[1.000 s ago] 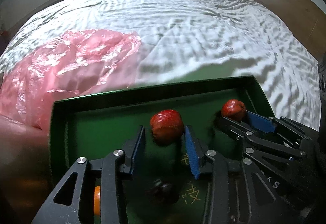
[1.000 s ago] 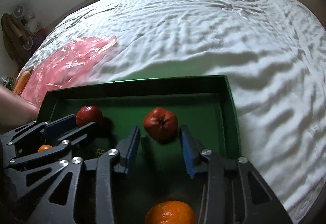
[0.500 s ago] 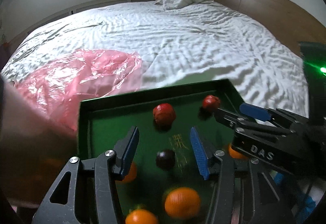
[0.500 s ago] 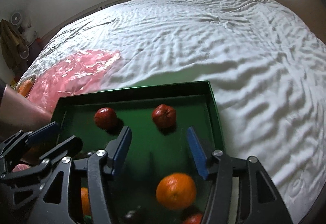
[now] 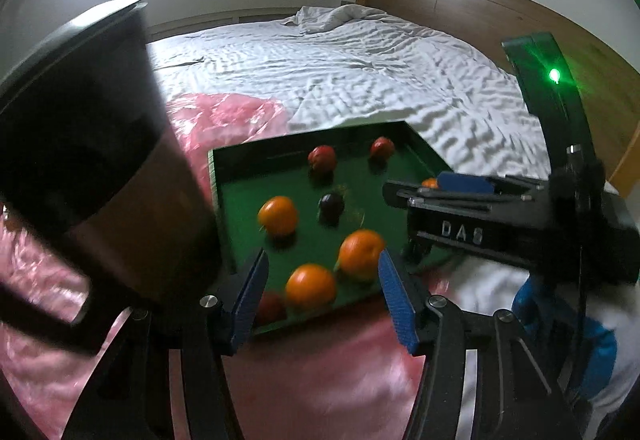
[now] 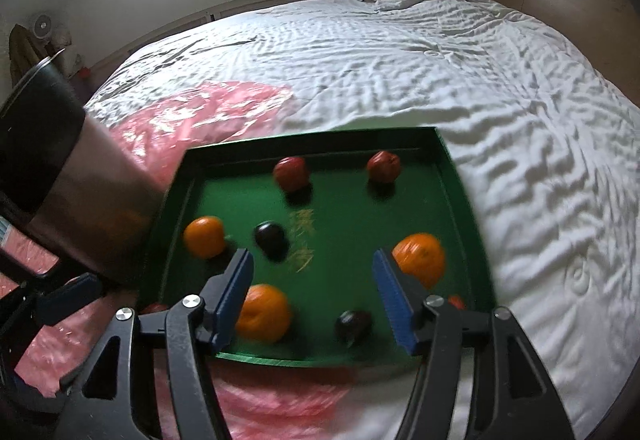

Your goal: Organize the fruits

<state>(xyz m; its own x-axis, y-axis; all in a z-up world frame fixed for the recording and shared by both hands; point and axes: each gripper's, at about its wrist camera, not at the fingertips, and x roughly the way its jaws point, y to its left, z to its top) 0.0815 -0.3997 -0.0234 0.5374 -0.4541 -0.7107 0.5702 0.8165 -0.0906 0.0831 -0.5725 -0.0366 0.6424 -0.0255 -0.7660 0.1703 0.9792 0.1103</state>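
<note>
Both grippers hang above the shallow green square tray [image 6: 464,200] on the white rumpled bed [image 6: 440,72], and nothing is in either one: the right gripper [image 6: 314,296] has its blue-padded fingers [image 6: 390,296] spread wide over bare green felt, the left gripper [image 5: 320,296] has its fingers partly spread and has just been opening further, with an orange tangerine [image 5: 310,286] below them but not pinched. The fruit sits loose in the tray: two red wrinkled fruits [image 6: 291,172] at the far wall, dark plums [image 6: 271,236] mid-tray, tangerines scattered near. The risk, as I read it: round fruit on a soft mattress rolls if the tray is nudged, and the two grippers work close enough to clash. The crinkly pink plastic bag [image 6: 192,120] under the tray could slip too. Compared with a second ago, both red fruits have been let go at the far wall, and both views take in the whole tray.
</note>
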